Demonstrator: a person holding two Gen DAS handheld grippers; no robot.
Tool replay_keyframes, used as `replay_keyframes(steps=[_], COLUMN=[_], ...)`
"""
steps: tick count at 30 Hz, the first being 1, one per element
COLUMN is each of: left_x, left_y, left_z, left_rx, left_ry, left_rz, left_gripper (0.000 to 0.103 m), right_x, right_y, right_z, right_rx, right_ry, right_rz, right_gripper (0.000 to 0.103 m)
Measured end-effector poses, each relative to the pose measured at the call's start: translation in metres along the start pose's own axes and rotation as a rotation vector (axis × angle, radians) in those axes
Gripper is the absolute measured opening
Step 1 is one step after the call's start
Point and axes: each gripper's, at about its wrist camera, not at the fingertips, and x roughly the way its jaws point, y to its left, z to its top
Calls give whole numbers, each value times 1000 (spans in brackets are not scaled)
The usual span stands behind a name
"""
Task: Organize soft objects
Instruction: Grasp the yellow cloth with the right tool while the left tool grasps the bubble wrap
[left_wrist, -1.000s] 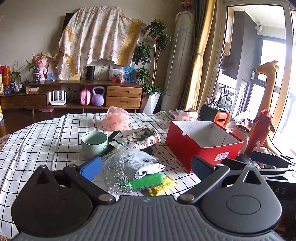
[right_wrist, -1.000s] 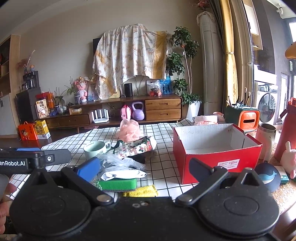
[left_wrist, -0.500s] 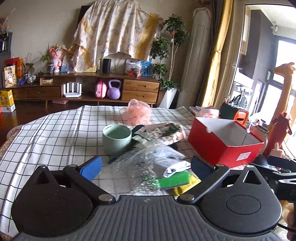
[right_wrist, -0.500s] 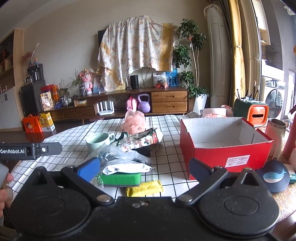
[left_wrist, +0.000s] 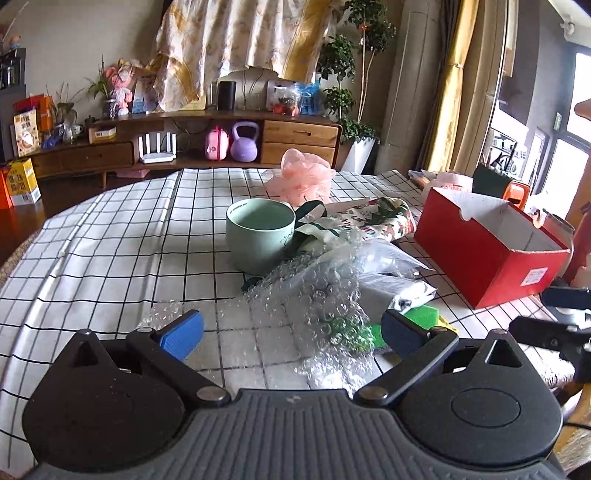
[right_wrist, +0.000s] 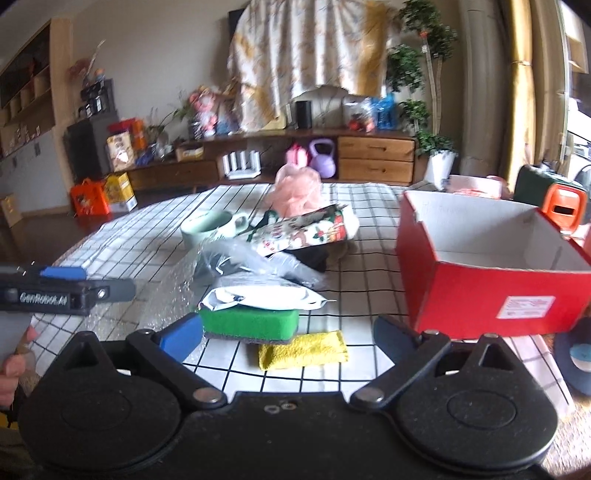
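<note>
A heap of soft things lies mid-table: clear bubble wrap (left_wrist: 317, 302), a green sponge (right_wrist: 249, 325), a yellow cloth (right_wrist: 303, 350), a white pouch (right_wrist: 258, 298), a printed fabric bag (right_wrist: 306, 230) and a pink mesh puff (left_wrist: 301, 177). An open red box (right_wrist: 480, 295) stands to the right of the heap. My left gripper (left_wrist: 290, 330) is open, its blue pads either side of the bubble wrap's near edge. My right gripper (right_wrist: 288, 332) is open too, low over the sponge and yellow cloth, touching neither that I can see.
A pale green mug (left_wrist: 260, 232) stands just left of the heap on the checked tablecloth (left_wrist: 122, 240). Right of the box are an orange-fronted holder (right_wrist: 563, 206) and a dark blue round thing (right_wrist: 576, 360). A hand (right_wrist: 13, 369) holds the left gripper's body (right_wrist: 55, 291).
Both grippers have moved forward and lower toward the heap. The left one swung left, so the bubble wrap now lies between its pads. The right view is now motion-blurred.
</note>
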Motion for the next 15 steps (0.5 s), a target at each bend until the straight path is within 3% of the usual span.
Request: replay_keyframes(steps=[7, 15], left_x=[36, 67], left_y=[11, 32], left_z=[1, -20], left_rx=[-49, -75], left_ry=[76, 182], left_rz=[-6, 14], left_gripper=[103, 103], right_x=[29, 74], right_y=[0, -8], right_z=[1, -20], right_rx=[-47, -99], right_ry=[49, 161], right_rz=[41, 17], right_gripper=[96, 96])
